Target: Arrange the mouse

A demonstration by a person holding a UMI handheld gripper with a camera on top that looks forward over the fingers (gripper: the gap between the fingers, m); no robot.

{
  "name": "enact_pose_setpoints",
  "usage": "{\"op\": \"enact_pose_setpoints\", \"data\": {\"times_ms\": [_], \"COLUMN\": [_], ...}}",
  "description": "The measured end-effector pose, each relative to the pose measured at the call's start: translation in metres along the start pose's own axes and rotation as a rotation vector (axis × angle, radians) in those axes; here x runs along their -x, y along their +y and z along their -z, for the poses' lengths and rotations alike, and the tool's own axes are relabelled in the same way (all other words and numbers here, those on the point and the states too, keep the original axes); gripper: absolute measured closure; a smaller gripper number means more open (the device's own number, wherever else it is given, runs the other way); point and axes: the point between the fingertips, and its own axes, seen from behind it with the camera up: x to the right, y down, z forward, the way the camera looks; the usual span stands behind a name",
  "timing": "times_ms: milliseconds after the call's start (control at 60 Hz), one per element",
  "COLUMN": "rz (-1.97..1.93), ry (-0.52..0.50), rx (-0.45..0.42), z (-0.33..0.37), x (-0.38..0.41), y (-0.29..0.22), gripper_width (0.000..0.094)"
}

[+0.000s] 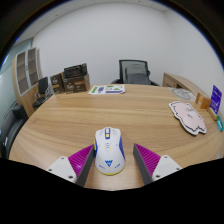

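Note:
A white computer mouse [109, 149] with blue and yellow markings lies on the wooden table [120, 112]. It stands between the two fingers of my gripper [113, 160]. The magenta pads [80, 158] are at either side of it with a small gap on each side. The mouse rests on the table on its own. My gripper is open.
A pink-and-white mouse pad [186, 115] lies at the right side of the table. Papers [107, 89] lie at the table's far edge. A black office chair [134, 71] stands beyond the table. Shelves with boxes [66, 78] stand at the back left.

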Motion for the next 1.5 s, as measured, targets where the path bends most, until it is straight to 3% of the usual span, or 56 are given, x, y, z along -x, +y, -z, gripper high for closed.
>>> {"op": "enact_pose_setpoints", "data": {"times_ms": [67, 150, 250, 450, 500, 650, 767, 883, 1117, 1283, 1333, 1400, 1500], "rz": [-0.003, -0.013, -0.034, -0.099, -0.106, -0.106, -0.052, -0.018, -0.071, -0.145, -0.152, -0.165, -0.13], "ry": [0.027, 0.067, 0.091, 0.109, 0.109, 0.13, 0.179, 0.225, 0.213, 0.165, 0.146, 0.136, 0.13], "rx": [0.003, 0.007, 0.006, 0.1, 0.111, 0.0, -0.065, -0.063, 0.054, 0.153, 0.128, 0.13, 0.145], "z": [-0.009, -0.019, -0.02, -0.017, -0.01, 0.019, 0.027, 0.008, -0.066, -0.097, -0.099, -0.1, -0.102], "x": [-0.008, -0.015, -0.015, -0.014, -0.013, -0.039, -0.109, -0.195, -0.313, -0.336, -0.336, -0.336, -0.336], "y": [-0.006, -0.011, -0.011, -0.01, -0.015, -0.087, -0.143, -0.166, -0.132, -0.093, -0.094, -0.094, -0.095], "gripper_width": [0.0211, 0.0387, 0.0448, 0.059, 0.0588, 0.0588, 0.0588, 0.059, 0.0591, 0.0579, 0.0574, 0.0545, 0.0423]}}
